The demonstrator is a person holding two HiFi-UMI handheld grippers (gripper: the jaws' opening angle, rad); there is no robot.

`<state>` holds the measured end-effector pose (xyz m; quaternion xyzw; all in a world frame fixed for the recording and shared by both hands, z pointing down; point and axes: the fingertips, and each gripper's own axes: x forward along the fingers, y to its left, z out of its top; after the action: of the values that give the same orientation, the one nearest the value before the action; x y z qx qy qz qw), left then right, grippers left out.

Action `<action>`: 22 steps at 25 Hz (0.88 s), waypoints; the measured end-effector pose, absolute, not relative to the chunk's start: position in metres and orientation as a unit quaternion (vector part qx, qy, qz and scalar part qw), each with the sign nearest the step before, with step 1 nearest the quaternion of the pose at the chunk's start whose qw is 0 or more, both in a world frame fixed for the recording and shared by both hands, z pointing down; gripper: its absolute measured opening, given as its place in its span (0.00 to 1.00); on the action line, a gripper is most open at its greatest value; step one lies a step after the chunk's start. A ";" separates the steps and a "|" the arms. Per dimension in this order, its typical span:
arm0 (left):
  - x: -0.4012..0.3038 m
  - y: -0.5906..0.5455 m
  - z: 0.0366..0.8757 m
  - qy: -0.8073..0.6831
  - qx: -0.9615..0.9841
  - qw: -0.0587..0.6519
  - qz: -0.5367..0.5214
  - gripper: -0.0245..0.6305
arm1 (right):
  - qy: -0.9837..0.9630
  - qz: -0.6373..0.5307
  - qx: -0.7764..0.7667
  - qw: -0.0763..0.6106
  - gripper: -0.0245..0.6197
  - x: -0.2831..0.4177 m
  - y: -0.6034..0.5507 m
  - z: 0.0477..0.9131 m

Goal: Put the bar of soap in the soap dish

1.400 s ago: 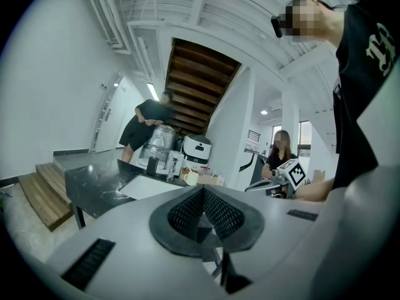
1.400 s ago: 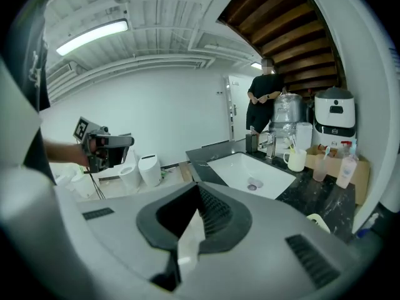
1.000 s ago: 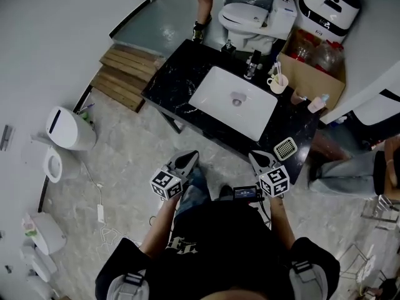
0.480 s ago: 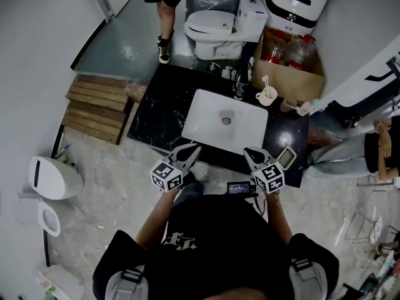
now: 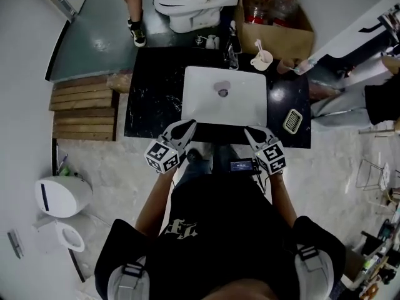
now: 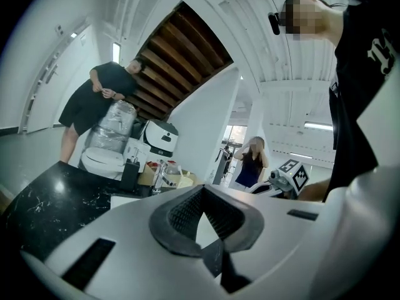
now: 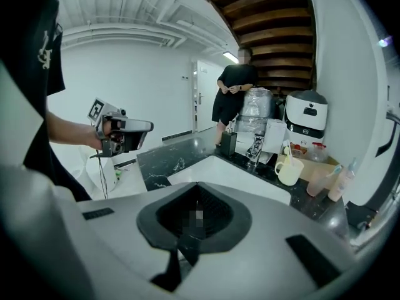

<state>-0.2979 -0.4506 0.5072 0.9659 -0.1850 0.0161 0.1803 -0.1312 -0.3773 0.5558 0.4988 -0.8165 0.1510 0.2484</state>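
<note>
Left gripper was held at the near edge of the black counter, by the near left corner of the white basin, jaws together with nothing between them. Right gripper, likewise closed and empty, sat by the basin's near right corner, apart from the left gripper. The slotted white soap dish lay flat on the counter right of the basin, near the right gripper but not touching it; the bar of soap could not be made out in any of the 3 views.
</note>
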 end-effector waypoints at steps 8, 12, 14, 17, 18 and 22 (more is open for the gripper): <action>-0.287 -0.454 0.513 -0.149 0.972 0.178 0.029 0.05 | -0.799 0.144 0.507 0.289 0.05 -0.130 -0.379 0.565; -0.287 -0.465 0.518 -0.150 0.972 0.176 0.040 0.05 | -0.796 0.139 0.508 0.297 0.05 -0.127 -0.399 0.573; -0.288 -0.473 0.522 -0.151 0.972 0.174 0.045 0.05 | -0.792 0.127 0.514 0.304 0.05 -0.126 -0.413 0.574; -0.287 -0.488 0.531 -0.158 0.971 0.173 0.055 0.05 | -0.789 0.111 0.515 0.316 0.05 -0.126 -0.435 0.581; -0.286 -0.492 0.533 -0.159 0.970 0.173 0.057 0.05 | -0.787 0.109 0.514 0.323 0.05 -0.125 -0.440 0.585; -0.276 -0.505 0.537 -0.155 0.970 0.173 0.065 0.05 | -0.780 0.095 0.504 0.358 0.05 -0.120 -0.459 0.601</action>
<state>-0.2765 -0.5048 0.5370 0.9704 -0.1553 0.0648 0.1734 -0.1202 -0.4587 0.6011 0.5042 -0.7799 0.0953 0.3584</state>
